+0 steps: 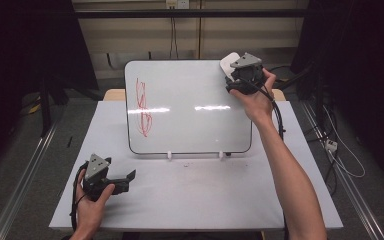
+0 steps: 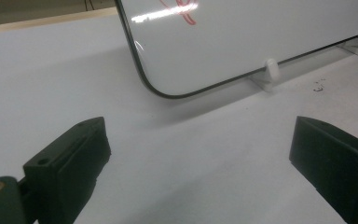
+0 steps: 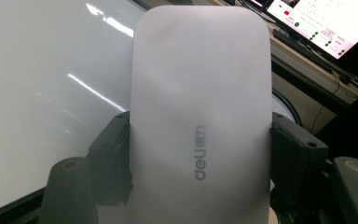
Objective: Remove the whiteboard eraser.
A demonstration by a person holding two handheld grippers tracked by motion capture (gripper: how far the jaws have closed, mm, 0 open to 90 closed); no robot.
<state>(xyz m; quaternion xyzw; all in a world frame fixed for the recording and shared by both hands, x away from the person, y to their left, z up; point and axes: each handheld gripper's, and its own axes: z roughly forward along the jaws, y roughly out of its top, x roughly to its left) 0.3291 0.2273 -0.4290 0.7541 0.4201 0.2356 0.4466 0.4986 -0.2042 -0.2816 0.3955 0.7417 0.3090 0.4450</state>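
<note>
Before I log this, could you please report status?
Right tongs shut on eraser at whiteboard's top right corner. Left tongs open, resting on table. Red scribble unwiped; path clear.

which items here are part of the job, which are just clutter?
In play:
- white eraser, clamped in the right claw
- whiteboard
- red scribble on it

Not in play:
- left claw, open, idle over the table
- monitor behind
- cables on the floor
</note>
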